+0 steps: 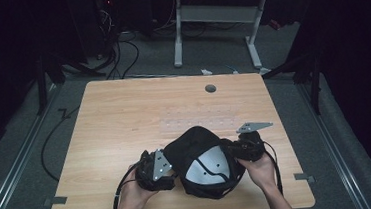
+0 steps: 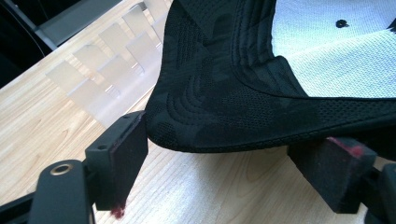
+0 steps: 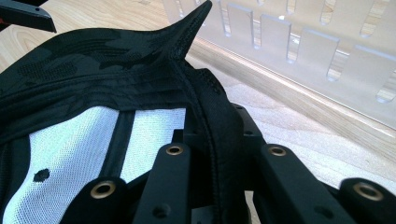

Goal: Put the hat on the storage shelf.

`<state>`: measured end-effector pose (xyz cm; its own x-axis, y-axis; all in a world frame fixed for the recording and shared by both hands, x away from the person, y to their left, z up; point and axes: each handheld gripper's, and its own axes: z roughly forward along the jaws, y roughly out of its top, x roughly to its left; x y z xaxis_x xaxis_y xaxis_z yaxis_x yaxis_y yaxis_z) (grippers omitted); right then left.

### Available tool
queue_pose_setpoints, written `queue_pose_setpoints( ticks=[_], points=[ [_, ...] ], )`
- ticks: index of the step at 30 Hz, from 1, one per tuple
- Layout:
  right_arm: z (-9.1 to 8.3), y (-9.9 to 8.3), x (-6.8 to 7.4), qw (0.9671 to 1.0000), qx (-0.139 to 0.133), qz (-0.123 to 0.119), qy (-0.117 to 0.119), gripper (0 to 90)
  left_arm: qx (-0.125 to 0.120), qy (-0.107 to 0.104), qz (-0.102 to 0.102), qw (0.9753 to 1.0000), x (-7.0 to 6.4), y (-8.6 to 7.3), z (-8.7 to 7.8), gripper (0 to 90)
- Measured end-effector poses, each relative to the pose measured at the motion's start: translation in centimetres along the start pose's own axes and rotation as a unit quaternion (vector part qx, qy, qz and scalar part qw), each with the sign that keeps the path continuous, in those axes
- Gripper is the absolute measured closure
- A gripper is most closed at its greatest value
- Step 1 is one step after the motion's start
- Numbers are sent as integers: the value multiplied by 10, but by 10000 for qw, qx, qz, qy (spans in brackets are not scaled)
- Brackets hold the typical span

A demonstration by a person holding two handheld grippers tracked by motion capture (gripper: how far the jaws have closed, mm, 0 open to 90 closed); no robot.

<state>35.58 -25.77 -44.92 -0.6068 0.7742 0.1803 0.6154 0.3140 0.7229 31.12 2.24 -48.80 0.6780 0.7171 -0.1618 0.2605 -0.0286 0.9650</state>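
A black cap (image 1: 203, 158) lies upside down near the front edge of the wooden table (image 1: 119, 114), its white mesh lining facing up. My left gripper (image 1: 166, 169) is at the cap's left side. In the left gripper view its jaws (image 2: 229, 156) stand wide apart and open, with the curved stitched brim (image 2: 219, 98) lying just above the gap between the pads. My right gripper (image 1: 235, 150) is at the cap's right side. In the right gripper view it (image 3: 219, 154) is shut on the cap's black rim band (image 3: 210, 112), beside the white lining (image 3: 70, 149).
A clear slotted plastic panel (image 1: 197, 121) lies flat on the table just beyond the cap, also visible as the panel (image 3: 303, 51) close to the right gripper. A grey cable grommet (image 1: 210, 88) sits near the far edge. A white desk frame (image 1: 214, 19) stands behind the table.
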Motion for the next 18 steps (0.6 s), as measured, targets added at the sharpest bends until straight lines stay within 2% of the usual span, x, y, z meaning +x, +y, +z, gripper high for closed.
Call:
queue_pose_setpoints(
  ticks=[5,18],
  points=[
    [0,2,1,10000,37,1,-20,799,17,-37,115,9999,0,0,-1,228],
    [0,3,2,9999,99,7,89,799,13,-57,92,9999,0,-2,-2,255]
  ],
)
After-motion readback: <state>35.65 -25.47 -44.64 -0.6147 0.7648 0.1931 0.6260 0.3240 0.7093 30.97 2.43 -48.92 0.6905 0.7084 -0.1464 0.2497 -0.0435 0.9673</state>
